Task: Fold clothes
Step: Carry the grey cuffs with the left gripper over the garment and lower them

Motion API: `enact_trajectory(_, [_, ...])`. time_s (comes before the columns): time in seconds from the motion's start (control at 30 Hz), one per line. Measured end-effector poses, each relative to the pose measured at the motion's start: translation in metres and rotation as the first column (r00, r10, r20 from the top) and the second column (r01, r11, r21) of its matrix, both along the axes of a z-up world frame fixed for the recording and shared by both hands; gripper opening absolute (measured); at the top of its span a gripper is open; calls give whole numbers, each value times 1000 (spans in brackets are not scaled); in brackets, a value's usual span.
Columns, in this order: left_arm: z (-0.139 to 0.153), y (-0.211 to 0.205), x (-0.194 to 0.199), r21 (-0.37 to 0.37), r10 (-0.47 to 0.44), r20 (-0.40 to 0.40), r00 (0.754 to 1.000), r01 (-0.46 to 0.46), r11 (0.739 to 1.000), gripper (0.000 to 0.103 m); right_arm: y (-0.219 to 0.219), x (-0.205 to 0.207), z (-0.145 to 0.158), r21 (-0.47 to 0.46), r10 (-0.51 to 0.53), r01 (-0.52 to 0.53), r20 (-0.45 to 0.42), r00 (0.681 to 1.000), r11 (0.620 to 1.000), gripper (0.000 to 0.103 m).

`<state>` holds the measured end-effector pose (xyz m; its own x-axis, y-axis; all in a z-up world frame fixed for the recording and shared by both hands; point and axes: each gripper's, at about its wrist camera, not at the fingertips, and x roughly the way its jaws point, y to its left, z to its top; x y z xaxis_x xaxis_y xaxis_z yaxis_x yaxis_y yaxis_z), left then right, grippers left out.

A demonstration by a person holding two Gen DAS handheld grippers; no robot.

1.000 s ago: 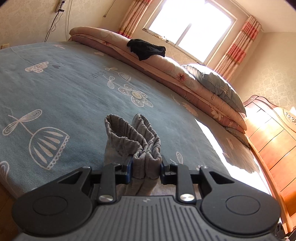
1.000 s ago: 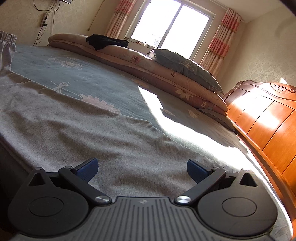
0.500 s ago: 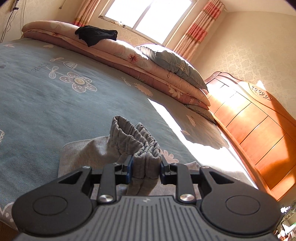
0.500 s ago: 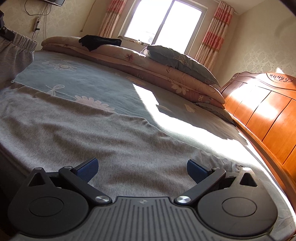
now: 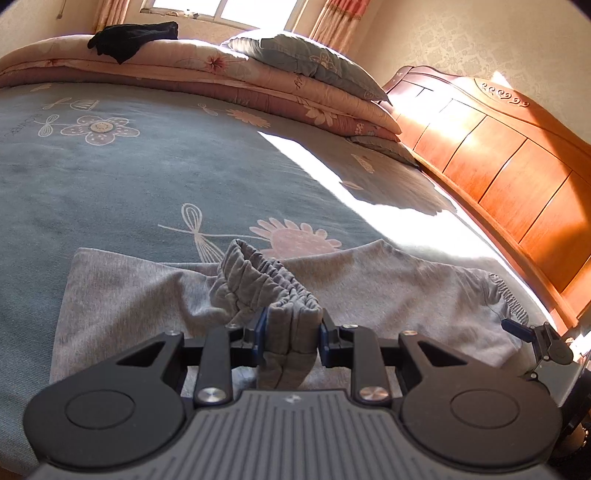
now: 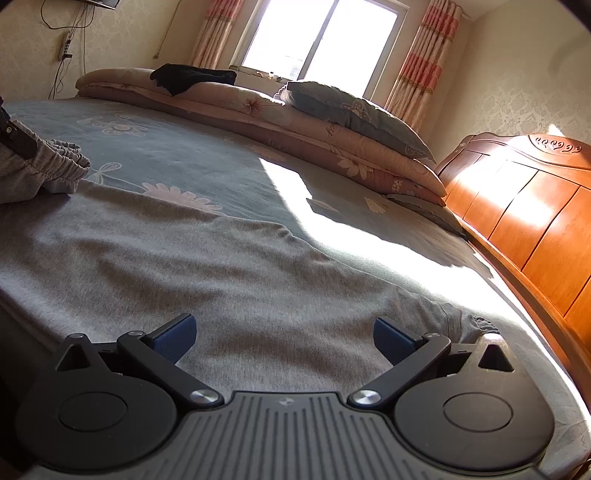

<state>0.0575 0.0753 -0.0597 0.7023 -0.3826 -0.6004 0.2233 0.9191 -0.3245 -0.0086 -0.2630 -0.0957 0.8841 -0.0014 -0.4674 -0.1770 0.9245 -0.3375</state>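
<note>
Grey sweatpants (image 5: pixel 155 295) lie flat along the near edge of the blue flowered bed (image 5: pixel 129 177). My left gripper (image 5: pixel 291 328) is shut on their bunched elastic cuffs (image 5: pixel 258 280), held just above the spread cloth. In the right wrist view the same sweatpants (image 6: pixel 240 280) stretch across the foreground, and the held cuffs (image 6: pixel 59 162) show at the far left. My right gripper (image 6: pixel 284 341) stands open low over the cloth with nothing between its fingers. Its blue fingertip (image 5: pixel 515 326) shows at the right edge of the left wrist view, beside the elastic waistband (image 5: pixel 508 295).
Folded pink quilts (image 5: pixel 258 88) with a blue pillow (image 5: pixel 314 62) and a black garment (image 5: pixel 133 35) line the far side of the bed. A wooden headboard (image 5: pixel 498 166) runs along the right. A bright sun patch (image 6: pixel 369 229) crosses the bedspread.
My left gripper has carried the cuffs to the right and lower, over the spread sweatpants, rolling as it went. The right gripper has stayed put and open.
</note>
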Motion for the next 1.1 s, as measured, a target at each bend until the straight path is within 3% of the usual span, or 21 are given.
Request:
enact_trajectory(0.27, [-22,-29,0,120,-33,-26,999,36,992,26,-2,1,-1,-1,-9,9,-9,1000,1000,103])
enact_trajectory(0.67, [14,-28,-2,72,-26,79,997,20,997,25,-4,2,-3,17,-10,10,-21,1000,1000,103])
enact_trajectory(1.0, [-26,-57,11,100,-84,-22,996,85,991,26,-8,2,-2,29,-2,3,-35,999,1000,103])
enact_trajectory(1.1, [-30,-61,9,98,-112,-24,993,114,989,39,-8,-2,-1,59,35,-32,-40,999,998,103])
